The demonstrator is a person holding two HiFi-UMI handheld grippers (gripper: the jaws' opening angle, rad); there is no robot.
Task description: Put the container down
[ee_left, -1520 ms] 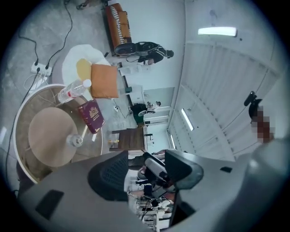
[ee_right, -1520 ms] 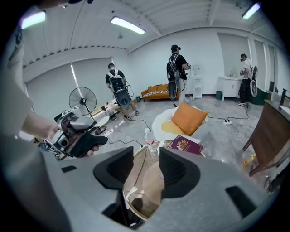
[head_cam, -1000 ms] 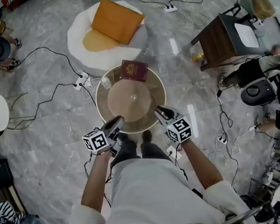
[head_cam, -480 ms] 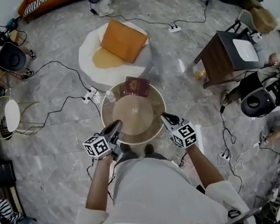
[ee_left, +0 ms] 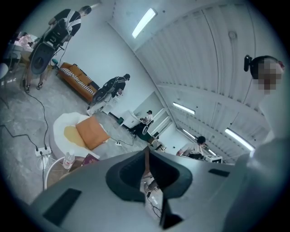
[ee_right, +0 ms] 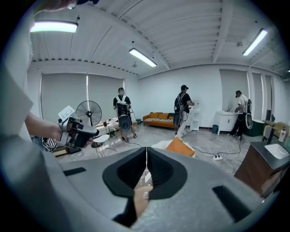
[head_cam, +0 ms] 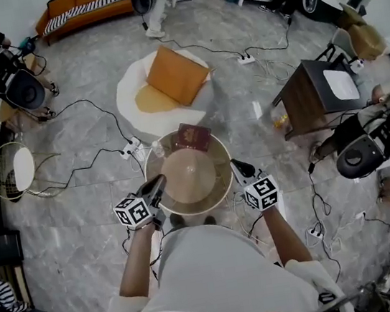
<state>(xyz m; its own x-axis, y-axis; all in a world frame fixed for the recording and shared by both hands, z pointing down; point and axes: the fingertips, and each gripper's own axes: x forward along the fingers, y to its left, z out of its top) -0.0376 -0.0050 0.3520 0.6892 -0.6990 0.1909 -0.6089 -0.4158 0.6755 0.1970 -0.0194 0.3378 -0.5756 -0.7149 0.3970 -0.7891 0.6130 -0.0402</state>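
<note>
The container [head_cam: 189, 176] is a wide tan round bowl resting on a small round glass table [head_cam: 217, 146] just in front of me. My left gripper [head_cam: 160, 181] hangs at the bowl's left rim. Its jaws [ee_left: 146, 154] are closing, the tips all but meeting with nothing between them. My right gripper [head_cam: 235, 164] is off the bowl's right side, apart from it. In the right gripper view, my right gripper [ee_right: 146, 150] is shut and empty.
A dark red book [head_cam: 192, 137] and a water bottle [head_cam: 157, 148] sit at the table's far edge. Beyond lies a white beanbag with an orange cushion [head_cam: 175, 73]. A brown side table [head_cam: 314, 94] stands at the right. Cables and a power strip [head_cam: 130, 148] cross the floor, and people stand farther off.
Both grippers have drawn a little outward from the bowl's rim and their jaws have closed. The bowl stays on the table. The head view has tilted up toward the room.
</note>
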